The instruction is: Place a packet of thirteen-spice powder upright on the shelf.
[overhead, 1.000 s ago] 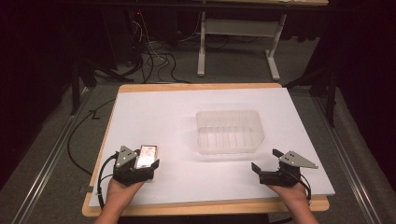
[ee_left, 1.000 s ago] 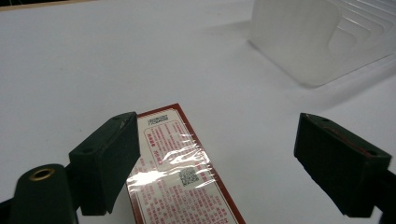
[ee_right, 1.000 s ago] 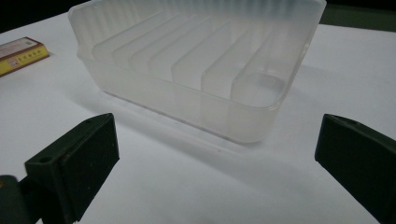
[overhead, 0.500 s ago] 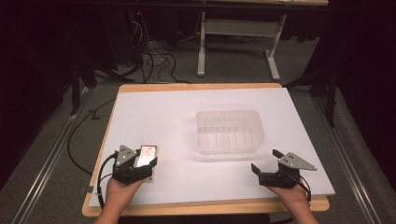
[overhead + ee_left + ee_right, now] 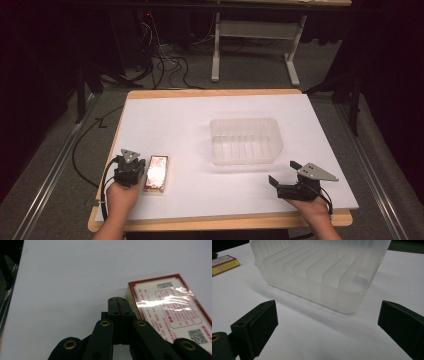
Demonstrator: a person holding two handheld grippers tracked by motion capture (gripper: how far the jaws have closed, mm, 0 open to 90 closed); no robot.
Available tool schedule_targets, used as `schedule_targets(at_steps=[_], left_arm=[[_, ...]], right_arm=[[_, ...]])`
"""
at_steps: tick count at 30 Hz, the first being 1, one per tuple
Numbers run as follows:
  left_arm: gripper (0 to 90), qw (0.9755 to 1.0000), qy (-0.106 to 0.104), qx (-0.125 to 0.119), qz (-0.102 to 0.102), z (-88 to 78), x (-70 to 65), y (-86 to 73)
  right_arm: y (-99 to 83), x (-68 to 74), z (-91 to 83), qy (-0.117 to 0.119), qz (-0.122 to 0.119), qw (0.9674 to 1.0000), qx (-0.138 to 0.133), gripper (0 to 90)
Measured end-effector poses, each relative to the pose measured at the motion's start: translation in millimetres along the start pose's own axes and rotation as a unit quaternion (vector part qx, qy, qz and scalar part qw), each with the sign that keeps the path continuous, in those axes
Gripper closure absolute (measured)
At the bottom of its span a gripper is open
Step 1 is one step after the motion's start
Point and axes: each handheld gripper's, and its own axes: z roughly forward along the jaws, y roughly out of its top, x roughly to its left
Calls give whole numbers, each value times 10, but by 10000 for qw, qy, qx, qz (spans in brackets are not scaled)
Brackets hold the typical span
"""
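Left claw (image 5: 131, 169) closed, empty, beside red box (image 5: 156, 173) near left; right claw (image 5: 286, 179) wide open, empty, facing clear bin (image 5: 246, 141).

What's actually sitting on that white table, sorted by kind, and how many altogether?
Clear plastic container: 1
Red-and-white printed box: 1
Hand-held grippers: 2, the left gripper with jaws shut beside the box, and the right gripper with jaws open
Total: 4
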Motion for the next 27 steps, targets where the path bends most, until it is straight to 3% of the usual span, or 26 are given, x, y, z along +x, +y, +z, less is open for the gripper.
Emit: schedule_targets(at_steps=[2,3,7,12,14,17,21,27], left_arm=[[900,10000,12,67,39,26,-16,3],[900,9998,-26,119,154,46,-44,23],[900,9995,-166,54,277,49,-86,54],[900,9978,-417,109,511,66,-254,78],[900,9956,-593,92,716,49,-382,91],[900,9943,-603,64,874,36,-460,99],[900,9943,-693,-66,809,-16,-439,103],[717,9938,-791,-166,763,-122,-380,120]], right_arm=[[-7,7,-2,62,1,10000,31,42],[-10,12,-1,78,-10,10000,46,45],[-17,12,0,131,-51,9999,38,53],[-27,16,-2,190,-3,9998,31,81],[-26,21,-1,197,-23,9998,40,81],[-27,18,5,196,-28,9998,46,83],[-34,17,4,156,-26,9999,71,91],[-35,6,-7,133,-21,9999,77,98]])
